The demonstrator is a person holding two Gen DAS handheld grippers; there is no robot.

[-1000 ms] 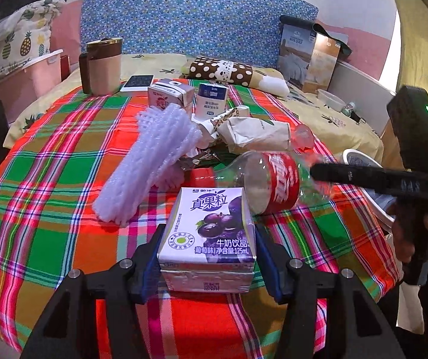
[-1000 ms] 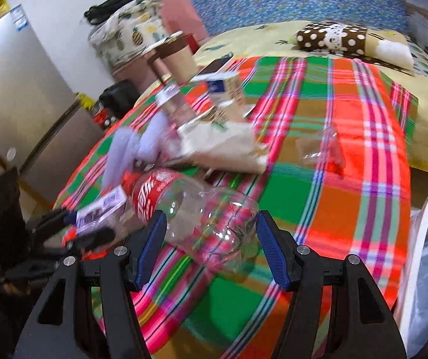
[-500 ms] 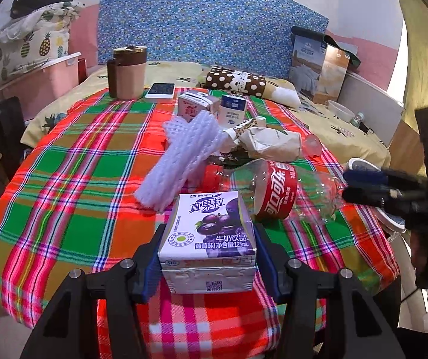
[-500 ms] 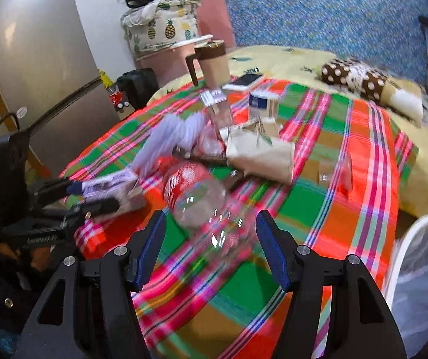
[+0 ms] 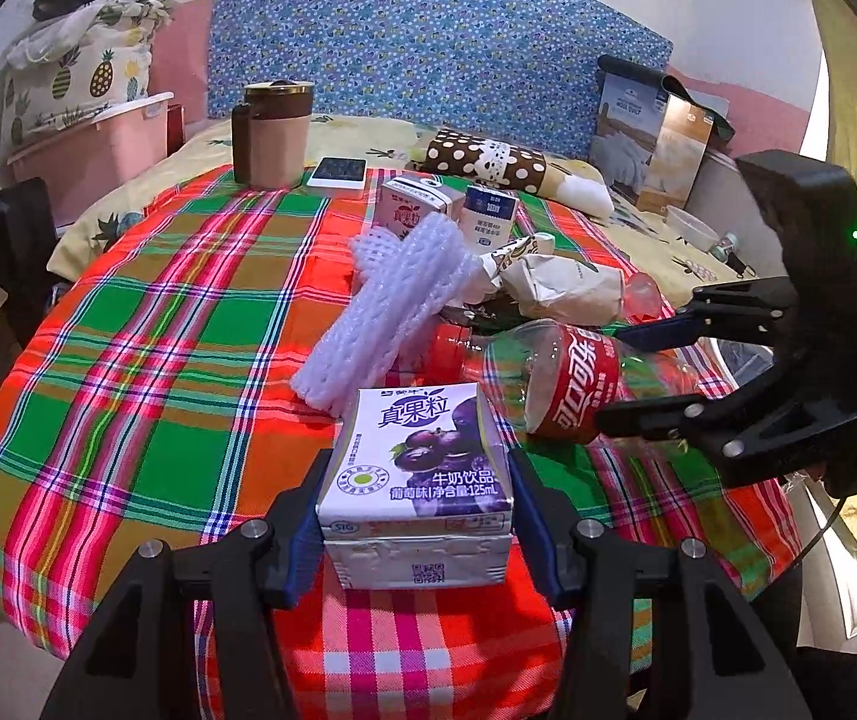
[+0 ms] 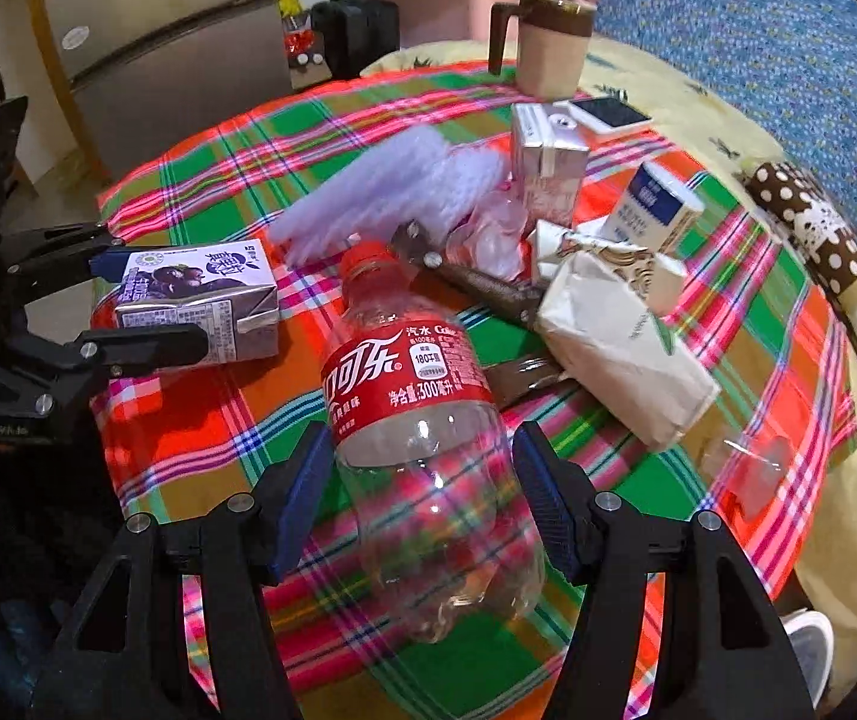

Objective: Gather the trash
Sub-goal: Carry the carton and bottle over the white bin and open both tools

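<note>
Left gripper (image 5: 415,516) has its blue pads pressed on both sides of the purple carton (image 5: 416,468), pinching it at the near edge of the plaid counter (image 5: 128,390). Right gripper (image 6: 422,492) is spread, jaws straddling the clear base of the cola bottle (image 6: 410,384) without squeezing; the bottle lies on its side, just beside the carton, red cap pointing away. Beyond the bottle: white foam netting (image 5: 392,300), a crumpled paper bag (image 6: 620,354), two small cartons (image 5: 416,210) standing upright. Farther back from the bottle, a brown mug (image 5: 275,135) and a phone (image 5: 337,171).
</note>
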